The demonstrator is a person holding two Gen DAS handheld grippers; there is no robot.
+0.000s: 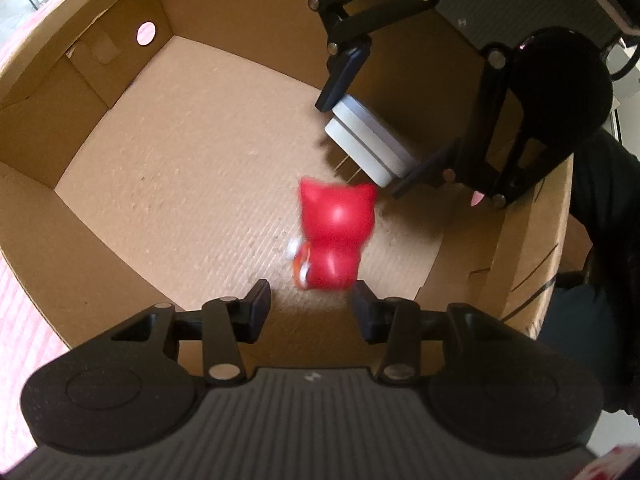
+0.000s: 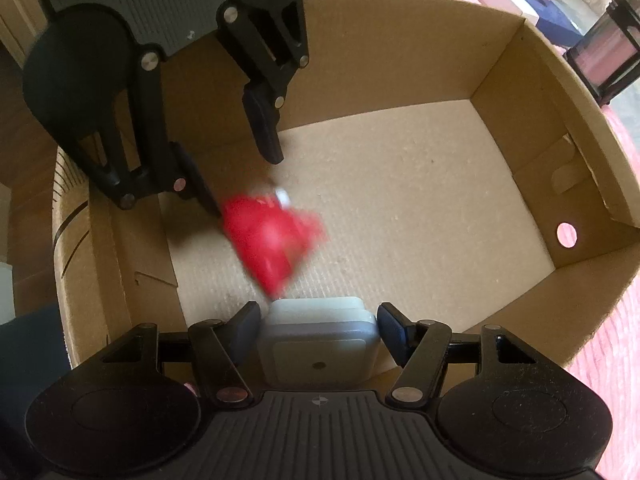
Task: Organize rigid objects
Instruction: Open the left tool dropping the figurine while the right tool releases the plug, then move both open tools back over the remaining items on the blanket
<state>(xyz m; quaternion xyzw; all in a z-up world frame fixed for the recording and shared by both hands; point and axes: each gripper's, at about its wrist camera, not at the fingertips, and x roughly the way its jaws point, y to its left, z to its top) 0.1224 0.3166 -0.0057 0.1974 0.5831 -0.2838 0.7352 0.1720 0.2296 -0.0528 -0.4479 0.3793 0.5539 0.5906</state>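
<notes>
A red cat figurine (image 1: 336,236) (image 2: 272,236) shows blurred over the floor of an open cardboard box (image 1: 248,12) (image 2: 400,60), loose and just beyond the tips of my left gripper (image 1: 310,300) (image 2: 242,182). That gripper is open with nothing between its pads. My right gripper (image 2: 318,316) (image 1: 362,146) is shut on a white plug adapter (image 2: 320,344) (image 1: 368,140), held above the box floor with its metal prongs pointing down. Both grippers point steeply down into the box, facing each other.
The box walls rise on all sides, with a round hole (image 1: 145,34) in one wall. A pink cloth (image 2: 600,340) lies under and around the box. A black-framed lantern-like object (image 2: 604,52) stands outside the far right corner.
</notes>
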